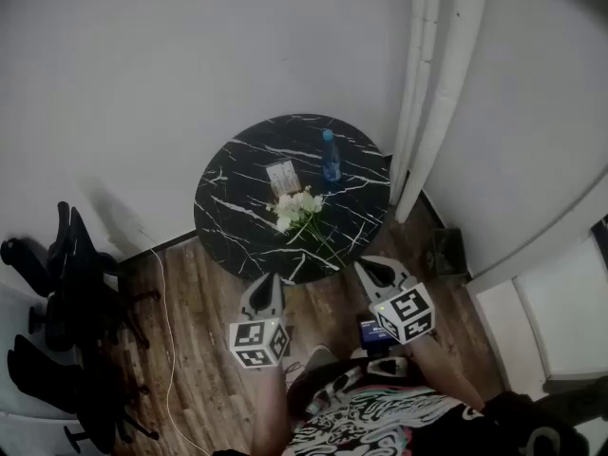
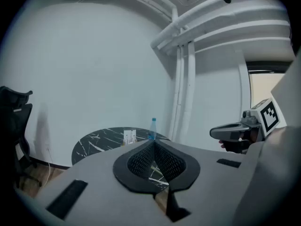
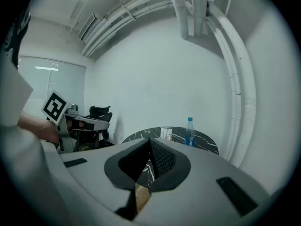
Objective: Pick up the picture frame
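Note:
A small picture frame [image 1: 282,176] stands upright near the middle of a round black marble table [image 1: 237,217]. It also shows far off as a picture frame [image 2: 129,136] in the left gripper view and a picture frame [image 3: 165,133] in the right gripper view. My left gripper [image 1: 265,286] and right gripper [image 1: 372,272] hang side by side over the wood floor, short of the table's near edge. Both are shut with nothing between the jaws, as with the left gripper [image 2: 154,143] and right gripper [image 3: 150,141] in their own views.
A blue-capped water bottle [image 1: 330,156] stands right of the frame, and white flowers [image 1: 296,207] lie in front of it. White pipes [image 1: 427,84] run down the wall at the right. Black office chairs [image 1: 57,293] crowd the left. A cable [image 1: 167,331] trails over the floor.

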`<state>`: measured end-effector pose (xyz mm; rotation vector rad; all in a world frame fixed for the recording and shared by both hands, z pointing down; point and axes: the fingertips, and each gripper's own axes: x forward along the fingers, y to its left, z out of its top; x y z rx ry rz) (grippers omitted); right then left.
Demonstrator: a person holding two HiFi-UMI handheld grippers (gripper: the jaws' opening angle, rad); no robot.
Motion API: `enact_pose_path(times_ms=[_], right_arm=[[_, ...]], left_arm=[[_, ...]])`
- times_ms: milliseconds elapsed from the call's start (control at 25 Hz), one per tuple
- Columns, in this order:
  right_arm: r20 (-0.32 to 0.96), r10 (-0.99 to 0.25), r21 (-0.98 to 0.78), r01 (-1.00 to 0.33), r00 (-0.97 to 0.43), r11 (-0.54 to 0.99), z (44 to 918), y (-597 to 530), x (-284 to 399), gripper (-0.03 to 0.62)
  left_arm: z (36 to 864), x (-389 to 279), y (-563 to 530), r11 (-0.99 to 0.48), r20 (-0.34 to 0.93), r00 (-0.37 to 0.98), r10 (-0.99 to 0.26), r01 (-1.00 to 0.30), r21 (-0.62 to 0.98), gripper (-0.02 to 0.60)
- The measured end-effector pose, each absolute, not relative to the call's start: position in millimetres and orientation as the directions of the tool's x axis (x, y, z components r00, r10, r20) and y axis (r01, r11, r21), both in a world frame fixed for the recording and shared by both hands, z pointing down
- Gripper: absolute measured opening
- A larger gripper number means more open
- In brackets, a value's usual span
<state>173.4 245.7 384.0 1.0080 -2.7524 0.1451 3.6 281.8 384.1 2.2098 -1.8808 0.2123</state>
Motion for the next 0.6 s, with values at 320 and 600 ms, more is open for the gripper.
enact_pose_path(times_ms=[320,600], right_arm=[[0.245,-0.629,-0.017,-0.652,-0.738,0.758,393.0,244.7,183.2,0.017],[0.213,-0.635,-0.095,-0.662,-0.743,0.743,390.0,234.6,186.8,0.018]], left_arm=[[386.3,3.5,281.6,-0.14,0.244,0.165,-0.956,-0.983,0.116,0.014],[387.6,7.0,273.9,-0.137,0.244,0.164,-0.956,-0.983,0.123,0.014]])
